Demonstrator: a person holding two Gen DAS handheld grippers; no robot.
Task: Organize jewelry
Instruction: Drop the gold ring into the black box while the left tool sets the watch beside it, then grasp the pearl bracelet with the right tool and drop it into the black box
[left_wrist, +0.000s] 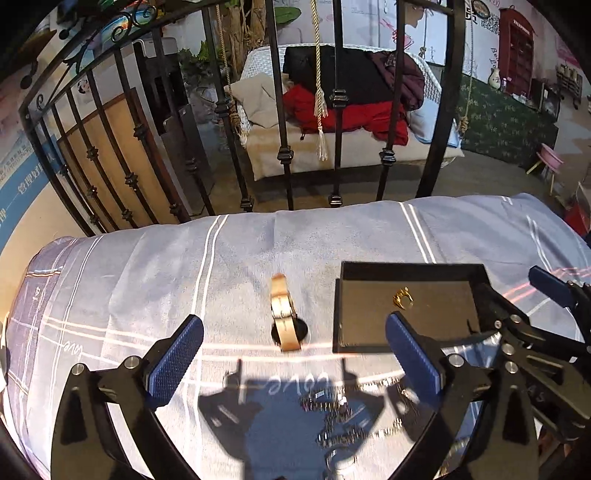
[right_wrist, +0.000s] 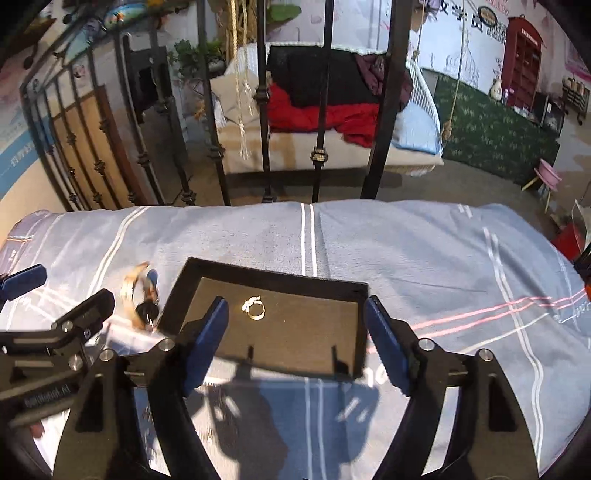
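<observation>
A black square tray (left_wrist: 406, 267) lies on the blue striped bedspread, and a gold ring (left_wrist: 402, 297) rests on its dark lining. Left of the tray lies a watch (left_wrist: 284, 314) with a pale gold strap. A silvery chain (left_wrist: 343, 417) glints on the cloth in the gripper's shadow. My left gripper (left_wrist: 294, 321) is open above the watch, touching nothing. In the right wrist view my right gripper (right_wrist: 296, 301) is open over the tray (right_wrist: 277, 275), its fingers on either side of the ring (right_wrist: 255, 308) but clear of it. The watch (right_wrist: 136, 299) shows at its left.
A black iron bed rail (left_wrist: 284, 155) stands upright along the far edge of the bedspread (left_wrist: 147, 266). Beyond it a hanging swing bed (left_wrist: 351, 147) holds red and black clothes. The two grippers sit close side by side near the tray's left edge.
</observation>
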